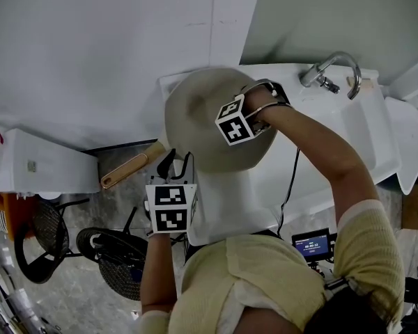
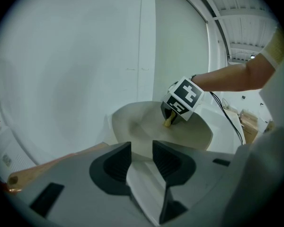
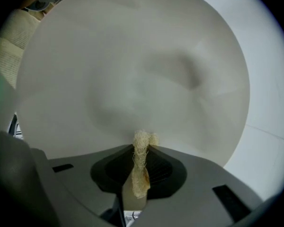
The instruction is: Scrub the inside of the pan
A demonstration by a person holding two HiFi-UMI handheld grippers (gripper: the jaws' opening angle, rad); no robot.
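A beige pan (image 1: pixel 202 113) lies tilted on the white sink (image 1: pixel 348 138), its wooden handle (image 1: pixel 129 169) sticking out to the lower left. My right gripper (image 1: pixel 256 113) is inside the pan, shut on a yellowish fibrous scrub pad (image 3: pixel 141 150) whose tip touches the pan's inner surface (image 3: pixel 132 79). The left gripper view shows that pad (image 2: pixel 168 121) under the right marker cube (image 2: pixel 183 97). My left gripper (image 2: pixel 142 160) sits just below the pan's near rim, right of the handle (image 2: pixel 38 169). Its jaws stand a narrow gap apart with a white edge between them; whether they press on it is unclear.
A chrome faucet (image 1: pixel 332 68) rises at the sink's far end. A white box (image 1: pixel 42 162) stands at the left. Dark fans (image 1: pixel 104 256) sit on the floor below it. A small lit screen (image 1: pixel 311 244) hangs by the person's waist, with a cable running up to the right arm.
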